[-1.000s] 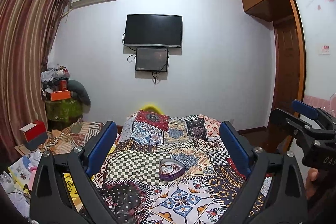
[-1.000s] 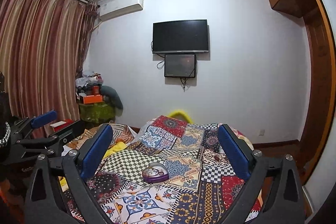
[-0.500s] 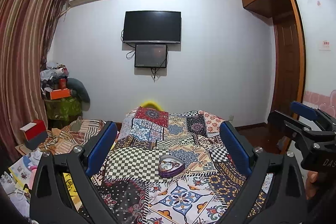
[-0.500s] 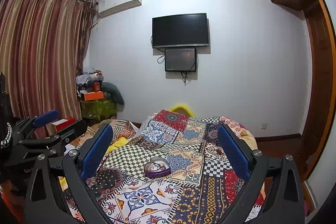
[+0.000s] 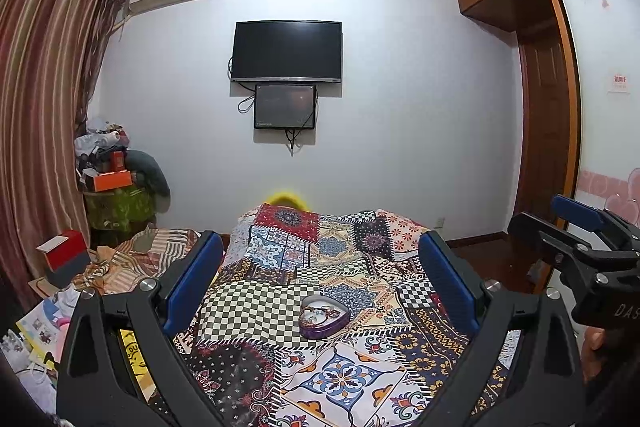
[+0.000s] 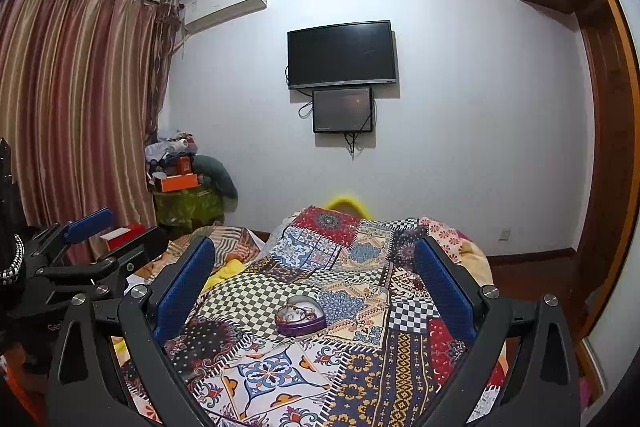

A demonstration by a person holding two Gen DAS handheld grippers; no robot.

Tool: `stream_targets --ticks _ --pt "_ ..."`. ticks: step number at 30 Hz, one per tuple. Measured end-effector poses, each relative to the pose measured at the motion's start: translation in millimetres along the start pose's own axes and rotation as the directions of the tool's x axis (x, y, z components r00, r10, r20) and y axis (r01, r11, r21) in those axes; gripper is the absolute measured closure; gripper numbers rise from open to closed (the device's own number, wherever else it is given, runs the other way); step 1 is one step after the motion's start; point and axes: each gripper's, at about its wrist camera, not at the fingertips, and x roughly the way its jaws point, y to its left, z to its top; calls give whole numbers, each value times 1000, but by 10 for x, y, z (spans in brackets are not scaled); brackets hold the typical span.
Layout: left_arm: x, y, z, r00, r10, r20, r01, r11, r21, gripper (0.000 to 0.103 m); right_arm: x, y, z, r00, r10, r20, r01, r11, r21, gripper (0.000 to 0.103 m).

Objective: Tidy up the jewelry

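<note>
A purple heart-shaped tin (image 5: 323, 317) lies open on the patchwork bedspread (image 5: 340, 383), with small jewelry pieces inside it. My left gripper (image 5: 320, 271) hovers above the bed in front of the tin, open, nothing between its blue pads. My right gripper (image 6: 312, 273) is also open and empty, held well short of the same tin (image 6: 301, 315). The left wrist view catches the right gripper (image 5: 576, 227) at its right edge. At the left of the right wrist view the left gripper (image 6: 96, 239) appears.
A patchwork bedspread (image 6: 360, 379) covers the bed. Left of the bed lie striped cloth (image 5: 136, 263), a red box (image 5: 64, 251) and papers (image 5: 36, 331). A cluttered stand (image 5: 116, 195) is in the corner. A TV (image 5: 287, 51) hangs on the far wall; a wooden wardrobe (image 5: 548, 99) stands at right.
Both views have shifted slightly; the tin sits a little lower and nearer between the fingers. Both grippers stay open and empty.
</note>
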Motion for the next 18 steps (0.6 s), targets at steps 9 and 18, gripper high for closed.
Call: stream_targets --ticks 9,18 --pt "-1 -11 -11 1000 -6 -4 6 1000 3 4 15 -24 -8 1000 -1 -10 2 1000 13 4" --pt "23 -35 -7 1000 -21 -13 21 1000 0 4 16 -46 -17 1000 -10 -15 10 1000 20 4"
